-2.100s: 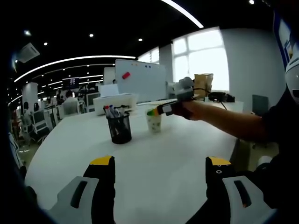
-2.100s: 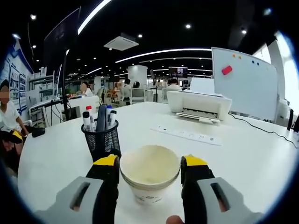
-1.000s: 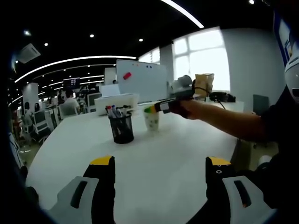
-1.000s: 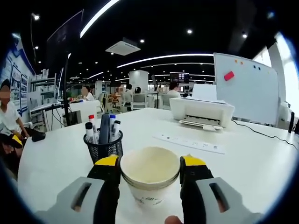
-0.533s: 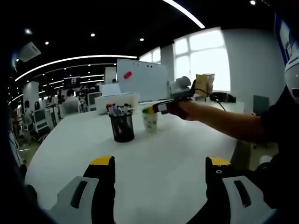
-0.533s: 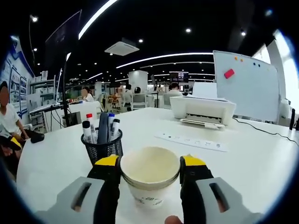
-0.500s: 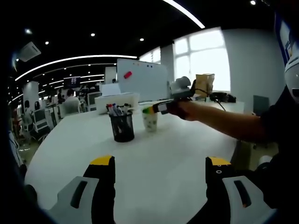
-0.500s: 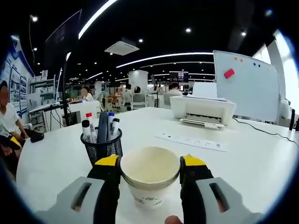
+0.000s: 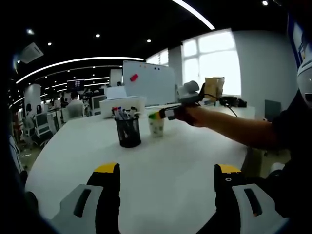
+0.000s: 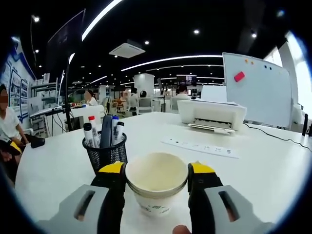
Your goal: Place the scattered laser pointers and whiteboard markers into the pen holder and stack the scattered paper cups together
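Right gripper [image 10: 156, 173] clamped on paper cup [image 10: 156, 185]; left gripper [image 9: 167, 171] spread wide, holding nothing.

Cup upright between yellow-tipped jaws, over white table [image 10: 253, 170]. Just beyond, left of cup: black mesh pen holder [image 10: 106, 154] with markers [image 10: 113, 124] standing in it. Farther back: power strip [image 10: 202, 146], printer [image 10: 209, 112], whiteboard [image 10: 256, 83]. From left gripper view: cup [image 9: 157, 126] beside holder [image 9: 129, 131], well ahead of the spread jaws.
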